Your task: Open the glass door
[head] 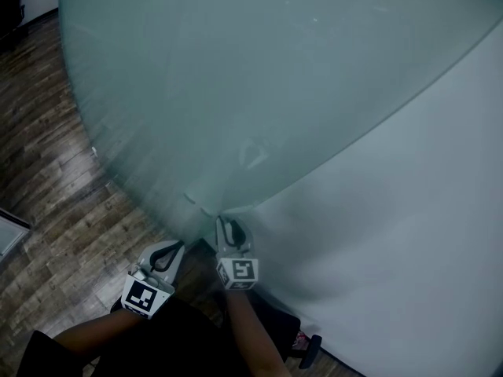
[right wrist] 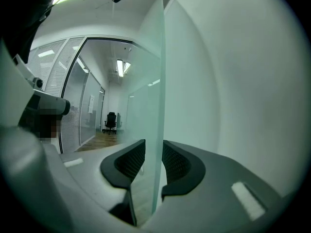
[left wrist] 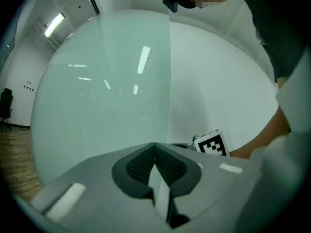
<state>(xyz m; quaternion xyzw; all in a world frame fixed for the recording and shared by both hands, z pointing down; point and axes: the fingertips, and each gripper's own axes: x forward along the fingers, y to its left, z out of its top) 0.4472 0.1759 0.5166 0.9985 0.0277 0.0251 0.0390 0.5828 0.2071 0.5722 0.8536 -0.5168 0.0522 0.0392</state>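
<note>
The frosted glass door (head: pixel 236 77) fills the upper head view; its free edge runs beside the white wall (head: pixel 409 210). My right gripper (head: pixel 229 228) straddles that edge low down. In the right gripper view the door's edge (right wrist: pixel 156 81) stands between the two black pads (right wrist: pixel 129 163), and a thin gap shows beside the glass, so the right gripper (right wrist: pixel 154 165) is open around it. My left gripper (head: pixel 167 254) hangs just left of it, close to the pane (left wrist: pixel 102 101) but apart from it. The left gripper (left wrist: pixel 155 164) is shut with nothing held.
Wooden floor (head: pixel 55 179) spreads to the left of the door. Past the pane lies an office with glass partitions and blinds (right wrist: pixel 73 96) and a black chair (right wrist: pixel 112 121). The right gripper's marker cube (left wrist: pixel 212 143) shows in the left gripper view.
</note>
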